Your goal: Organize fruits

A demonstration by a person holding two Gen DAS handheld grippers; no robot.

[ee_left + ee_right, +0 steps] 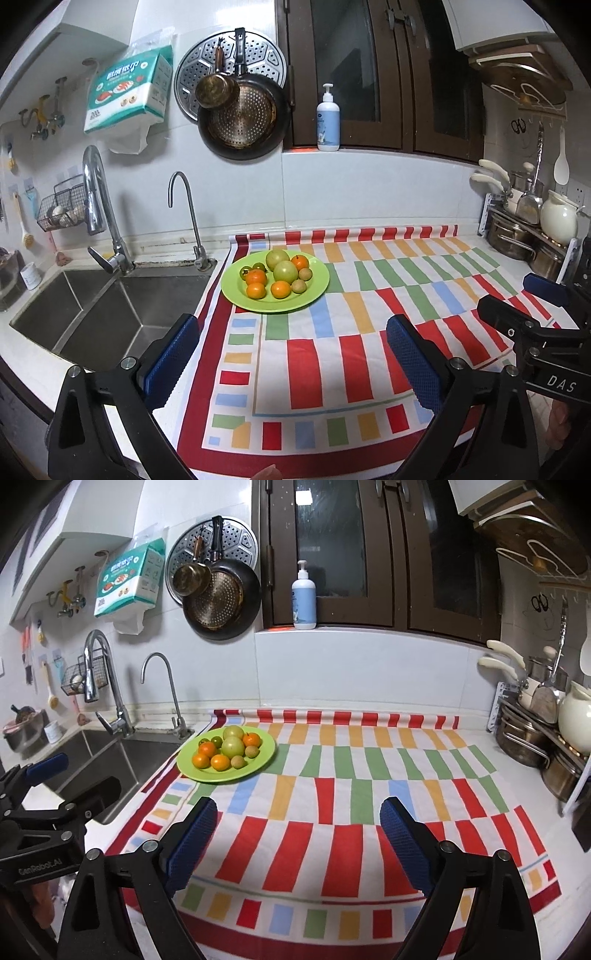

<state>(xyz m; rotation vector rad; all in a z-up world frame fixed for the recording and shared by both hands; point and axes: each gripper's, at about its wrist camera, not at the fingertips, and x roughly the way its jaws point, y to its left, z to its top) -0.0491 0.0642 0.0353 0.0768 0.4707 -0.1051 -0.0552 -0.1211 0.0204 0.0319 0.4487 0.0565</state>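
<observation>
A green plate (317, 275) (267, 751) sits on the striped cloth beside the sink, holding several fruits: two large pale green ones (285, 271) (232, 746), several oranges (280, 289) (219, 762), small brownish fruits (298, 286) (238, 763) and small dark green ones (258, 266) (216, 741). My left gripper (293, 334) stands open and empty over the cloth, well short of the plate. My right gripper (299, 816) is open and empty too, to the plate's right and nearer me. Each gripper shows at the edge of the other's view.
A steel sink (110, 306) (110, 753) with two taps lies left of the plate. Pots and a white kettle (557, 218) (576, 720) crowd a rack at the far right. A soap bottle (328, 120) stands on the window ledge. Pans hang on the wall.
</observation>
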